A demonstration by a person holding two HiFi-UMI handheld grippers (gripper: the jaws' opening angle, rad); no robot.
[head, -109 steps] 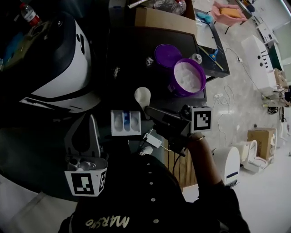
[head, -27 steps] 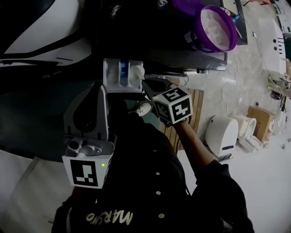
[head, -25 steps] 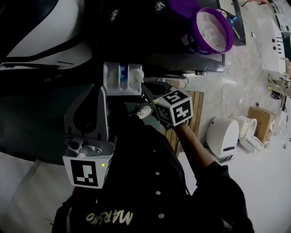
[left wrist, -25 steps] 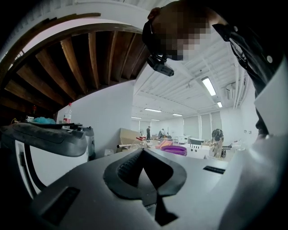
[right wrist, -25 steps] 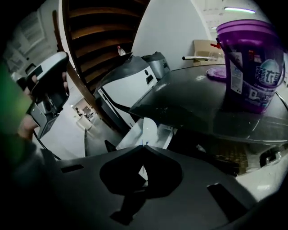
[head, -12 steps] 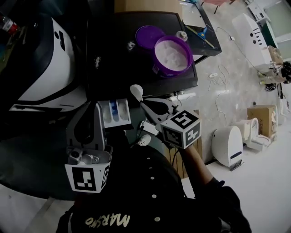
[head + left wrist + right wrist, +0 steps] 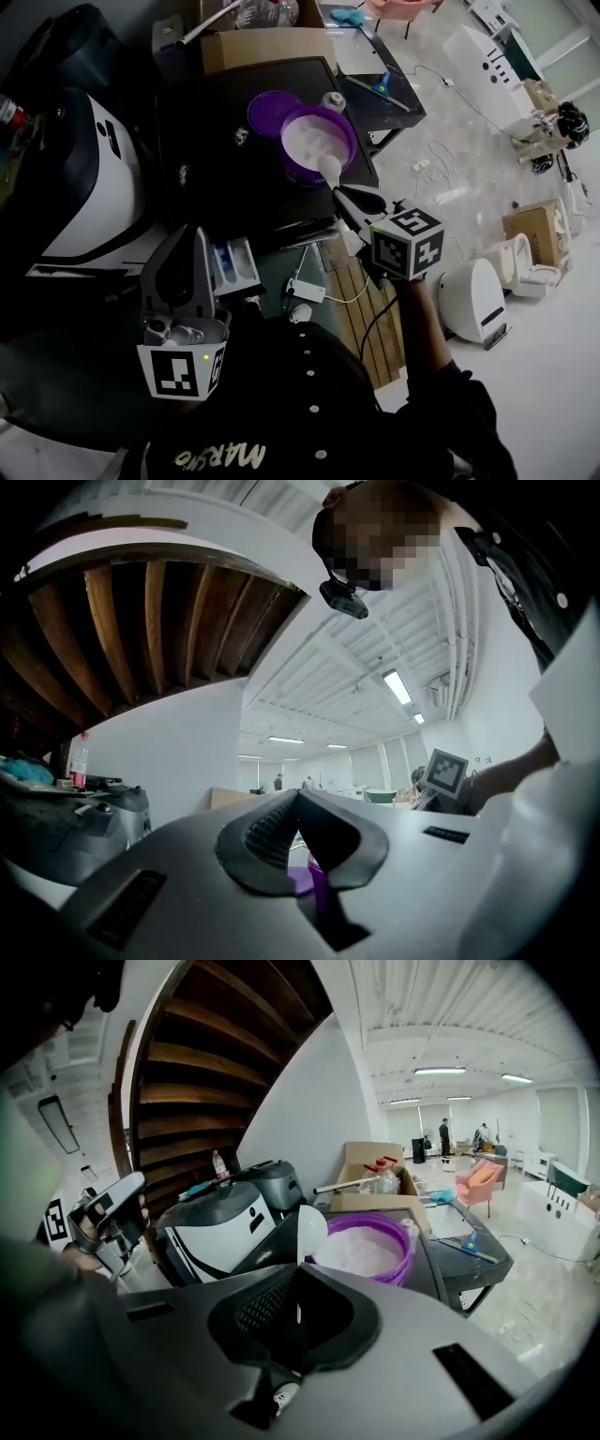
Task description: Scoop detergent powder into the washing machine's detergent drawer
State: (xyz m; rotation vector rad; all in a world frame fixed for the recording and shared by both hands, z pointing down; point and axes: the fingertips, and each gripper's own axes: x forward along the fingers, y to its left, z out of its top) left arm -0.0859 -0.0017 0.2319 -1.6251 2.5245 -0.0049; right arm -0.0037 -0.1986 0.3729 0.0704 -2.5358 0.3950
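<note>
My right gripper (image 7: 345, 195) is clamped on the handle of a white scoop (image 7: 330, 169). The scoop's bowl hangs at the near rim of the purple tub (image 7: 292, 164), which holds white powder (image 7: 314, 139) and stands on the black table (image 7: 211, 122). The tub's purple lid (image 7: 265, 111) lies just to its left. My left gripper (image 7: 192, 234) has its jaws together on nothing. It sits just beside the open detergent drawer (image 7: 239, 267), nearer me and left of the tub.
</note>
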